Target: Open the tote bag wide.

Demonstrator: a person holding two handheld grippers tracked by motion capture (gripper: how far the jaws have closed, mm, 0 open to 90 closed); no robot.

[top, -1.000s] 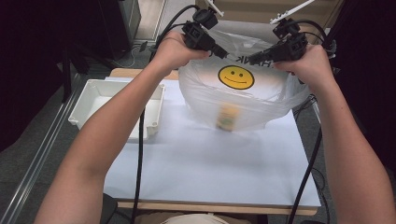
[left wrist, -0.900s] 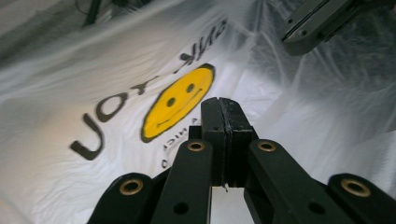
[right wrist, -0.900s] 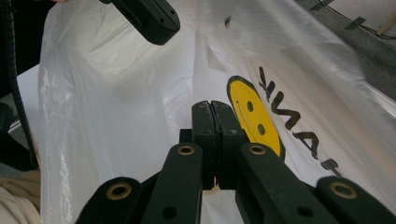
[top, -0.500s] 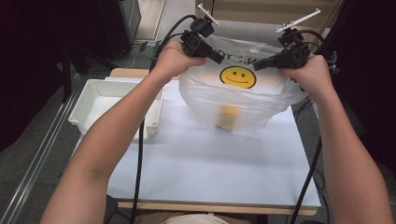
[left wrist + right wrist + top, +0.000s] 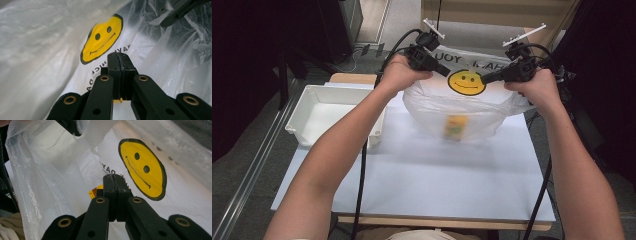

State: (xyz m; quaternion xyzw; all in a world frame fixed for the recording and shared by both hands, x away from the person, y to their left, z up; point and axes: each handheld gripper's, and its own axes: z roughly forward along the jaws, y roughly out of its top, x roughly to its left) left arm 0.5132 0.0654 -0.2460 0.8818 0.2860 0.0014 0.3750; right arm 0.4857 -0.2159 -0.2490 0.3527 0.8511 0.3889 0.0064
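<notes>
Tray [image 5: 319, 116] sits white at the table's [image 5: 422, 185] left edge, nothing visible in it, just beside the left forearm. Next over, the left gripper [image 5: 447, 74] is raised above the far part of the table, its jaws pressed flat together on a fold of the bag [image 5: 462, 107] — in the left gripper view [image 5: 117, 56] thin film seems caught between them, near the smiley print [image 5: 102, 40]. The bag hangs between the two tools, its belly resting on the table, and a small yellow pack [image 5: 455, 127] shows blurred through the plastic at the bottom. Right of it, the right gripper [image 5: 484, 79] is likewise clamped narrow on the bag's other side; the right gripper view [image 5: 115, 178] shows jaws closed with film at the tips and the smiley [image 5: 143, 167] beyond.

Judged from this, the step in hand is lifting or spreading the bag by its two top edges with the pack already inside. The next move calls for even pull from both sides — the film is slippery and thin, so a lopsided tug could slide it from one pinch or tip the pack against the wall
</notes>
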